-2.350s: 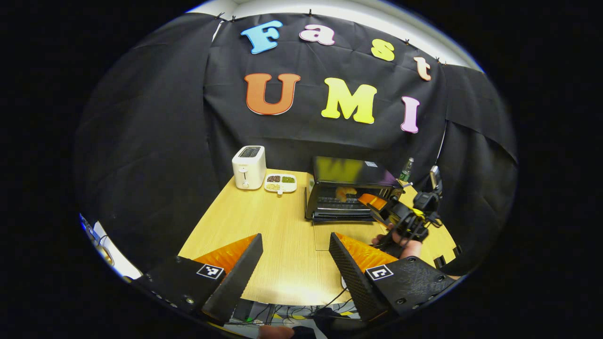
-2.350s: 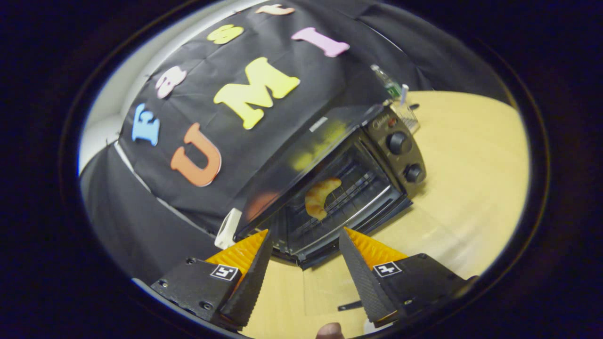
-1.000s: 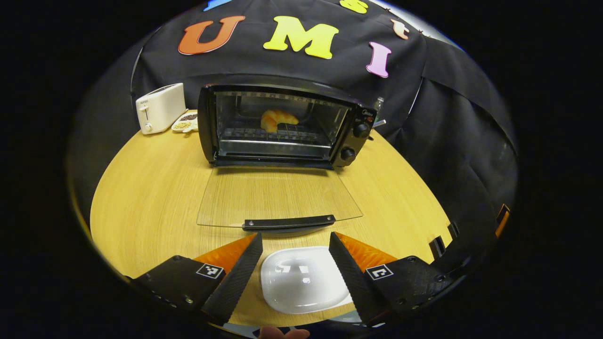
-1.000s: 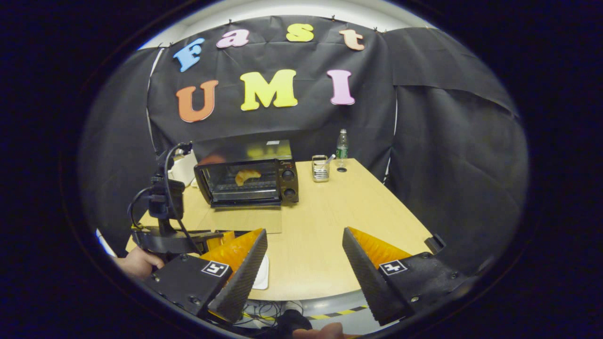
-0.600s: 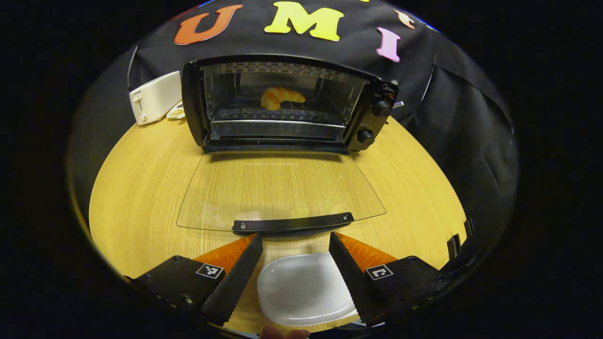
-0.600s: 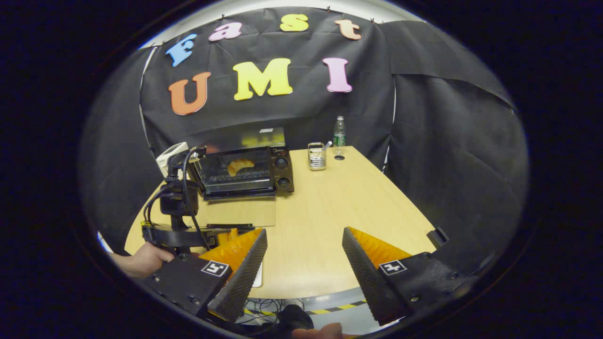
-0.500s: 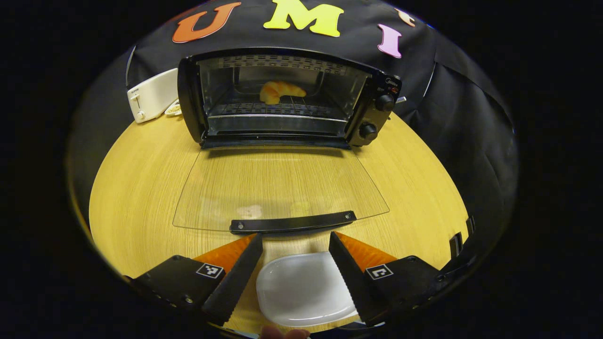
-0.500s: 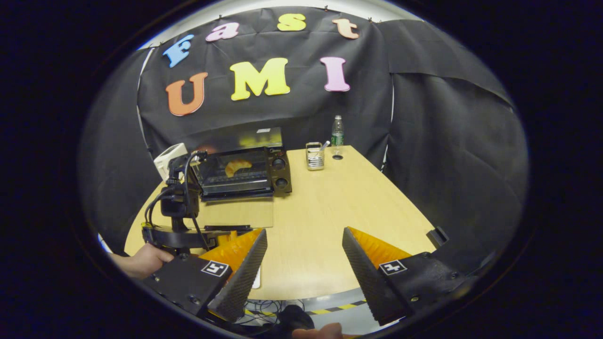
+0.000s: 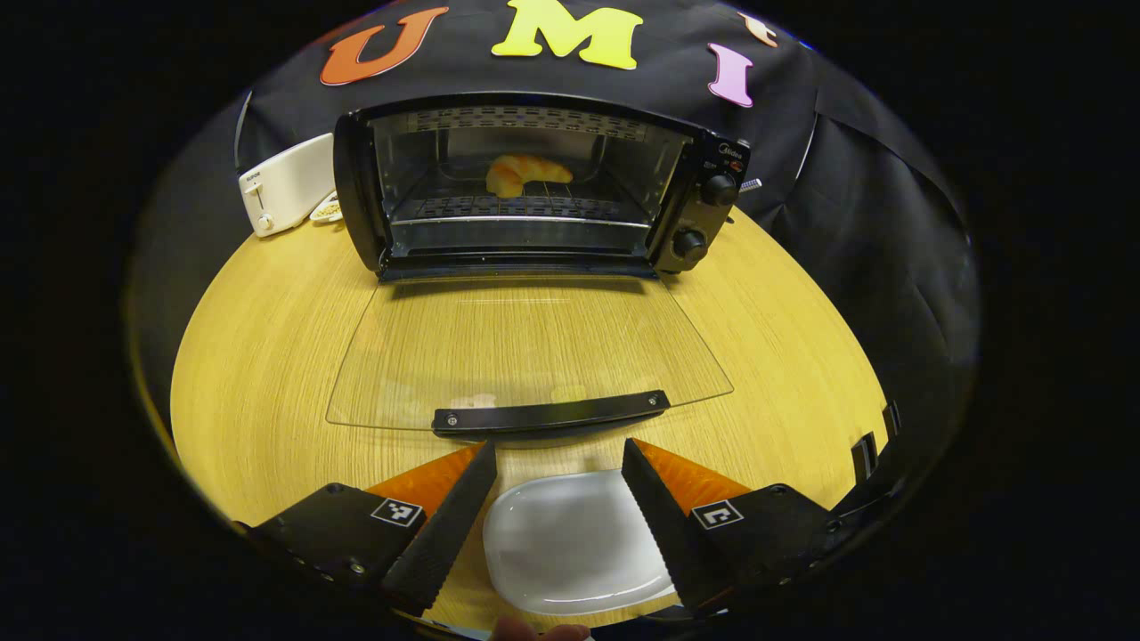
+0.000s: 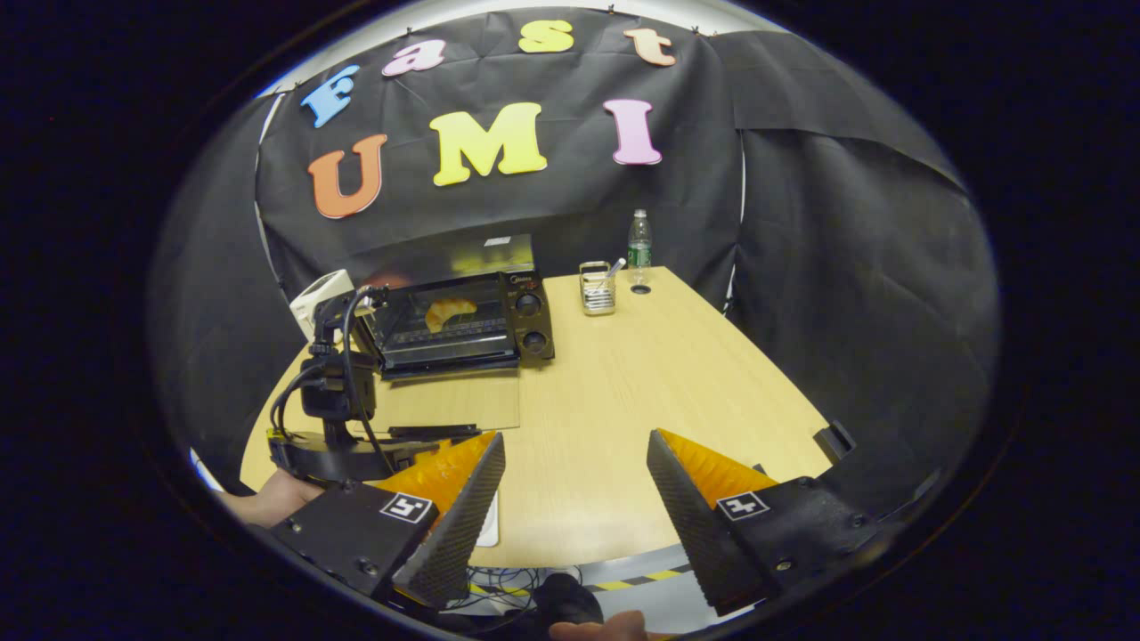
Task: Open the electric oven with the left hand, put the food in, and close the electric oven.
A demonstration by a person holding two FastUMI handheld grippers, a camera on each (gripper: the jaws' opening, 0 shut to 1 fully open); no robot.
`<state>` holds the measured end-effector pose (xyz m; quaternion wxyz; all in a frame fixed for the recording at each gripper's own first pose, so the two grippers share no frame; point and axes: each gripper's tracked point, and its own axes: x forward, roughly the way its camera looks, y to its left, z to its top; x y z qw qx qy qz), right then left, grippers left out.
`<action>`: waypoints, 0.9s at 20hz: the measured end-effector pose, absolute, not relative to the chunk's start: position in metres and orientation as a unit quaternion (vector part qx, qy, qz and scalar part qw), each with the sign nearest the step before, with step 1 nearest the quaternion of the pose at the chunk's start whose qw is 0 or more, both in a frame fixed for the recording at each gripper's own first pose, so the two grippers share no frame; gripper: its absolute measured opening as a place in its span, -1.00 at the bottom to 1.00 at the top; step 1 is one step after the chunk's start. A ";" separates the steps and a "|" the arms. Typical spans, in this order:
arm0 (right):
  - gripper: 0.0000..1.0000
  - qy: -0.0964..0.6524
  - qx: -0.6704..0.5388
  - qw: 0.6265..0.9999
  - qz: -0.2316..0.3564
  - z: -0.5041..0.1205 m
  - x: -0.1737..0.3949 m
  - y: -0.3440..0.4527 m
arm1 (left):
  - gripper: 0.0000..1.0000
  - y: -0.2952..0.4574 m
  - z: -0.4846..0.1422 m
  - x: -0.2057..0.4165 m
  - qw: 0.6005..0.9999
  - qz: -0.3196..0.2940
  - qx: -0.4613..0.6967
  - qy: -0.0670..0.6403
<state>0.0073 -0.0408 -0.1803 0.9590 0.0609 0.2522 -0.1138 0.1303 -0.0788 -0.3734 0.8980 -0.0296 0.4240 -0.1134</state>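
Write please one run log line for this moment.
left gripper: open, just short of door handle | right gripper: open, held back | oven door: down | croissant: on rack | white plate: empty

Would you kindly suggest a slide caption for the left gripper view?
Open left gripper above empty white plate, facing oven door handle; croissant on the rack.

Electric oven (image 9: 534, 187): black casing, clear glass door (image 9: 525, 352) with black handle (image 9: 550, 415). Croissant (image 9: 525, 172): golden-orange. Table (image 9: 267, 356): light wood grain. Plate (image 9: 570, 543): white. Toaster (image 9: 285, 182): white. Bottle (image 10: 639, 240): clear, green label.
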 end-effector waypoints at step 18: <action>0.96 0.248 0.091 0.958 -0.115 -0.179 0.002 -0.047 | 0.88 -0.076 -0.342 0.145 0.905 -0.091 -0.043 0.414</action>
